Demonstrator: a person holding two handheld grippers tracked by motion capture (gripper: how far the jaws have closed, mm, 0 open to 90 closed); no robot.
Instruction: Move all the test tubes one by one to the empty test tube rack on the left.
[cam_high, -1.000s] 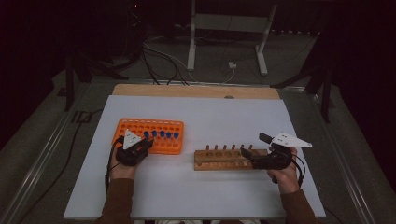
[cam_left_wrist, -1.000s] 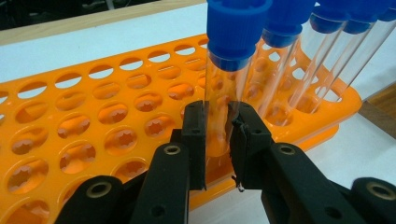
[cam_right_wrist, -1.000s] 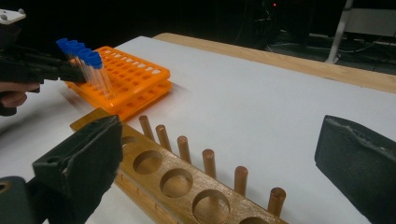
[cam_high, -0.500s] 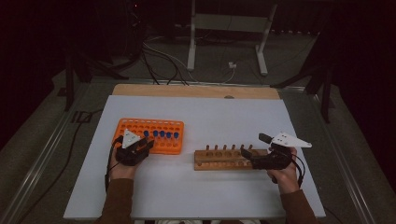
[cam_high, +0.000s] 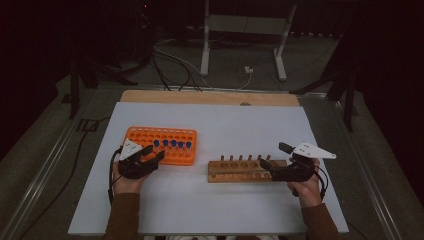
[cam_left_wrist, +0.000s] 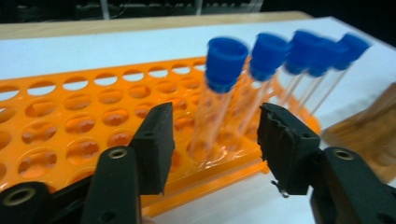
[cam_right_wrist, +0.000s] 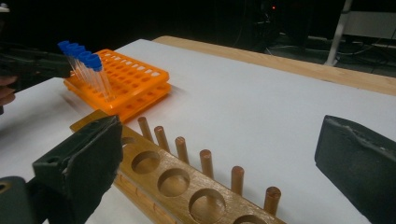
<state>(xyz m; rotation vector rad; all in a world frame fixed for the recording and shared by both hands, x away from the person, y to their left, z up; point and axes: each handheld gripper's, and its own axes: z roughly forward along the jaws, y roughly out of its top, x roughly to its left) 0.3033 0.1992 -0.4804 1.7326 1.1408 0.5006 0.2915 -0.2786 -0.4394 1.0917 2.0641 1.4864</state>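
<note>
A person's left hand-held gripper is opening its jaws around the nearest blue-capped tube, which is standing between the pads, untouched, in the orange rack on the bench. Backing straight out should keep the tube upright. The right hand-held gripper is hovering wide open and empty over the wooden stand.

Tube: clear, blue-capped, upright in the orange rack, first of a row of five, between open gripper pads, untouched.
Rack: orange, many round holes, flat on the white tabletop, left of the wooden block.
</note>
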